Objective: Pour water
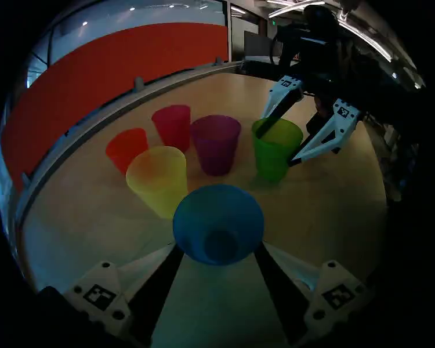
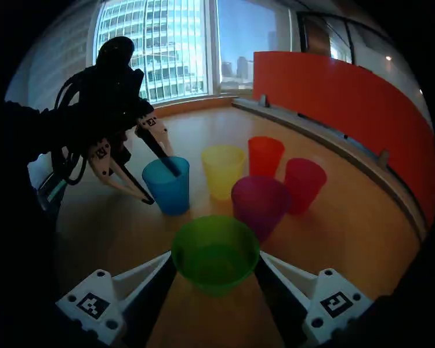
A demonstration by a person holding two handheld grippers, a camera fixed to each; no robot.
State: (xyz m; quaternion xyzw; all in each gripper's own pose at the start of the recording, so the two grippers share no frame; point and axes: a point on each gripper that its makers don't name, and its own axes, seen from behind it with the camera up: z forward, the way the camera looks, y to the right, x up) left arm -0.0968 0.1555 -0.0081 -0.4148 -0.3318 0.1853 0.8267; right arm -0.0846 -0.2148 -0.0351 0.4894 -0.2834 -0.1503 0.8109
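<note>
Your left gripper (image 1: 217, 246) is clamped on the blue cup (image 1: 217, 223), which stands on the wooden table (image 1: 333, 197); your right gripper (image 2: 216, 255) grasps the green cup (image 2: 214, 249) likewise. Between them cluster the orange cup (image 1: 126, 148), yellow cup (image 1: 158, 177), red cup (image 1: 172, 124) and purple cup (image 1: 216, 142). Water is not discernible in either held cup. Lift one, bring its rim over the other's mouth, tilt slowly. All are thin, translucent, tapered plastic: squeeze lightly, or the walls may flex.

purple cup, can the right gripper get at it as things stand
Probably not yet: the right gripper looks closed on the green cup, with the purple cup right behind it. It would have to release and go round the green cup.
</note>
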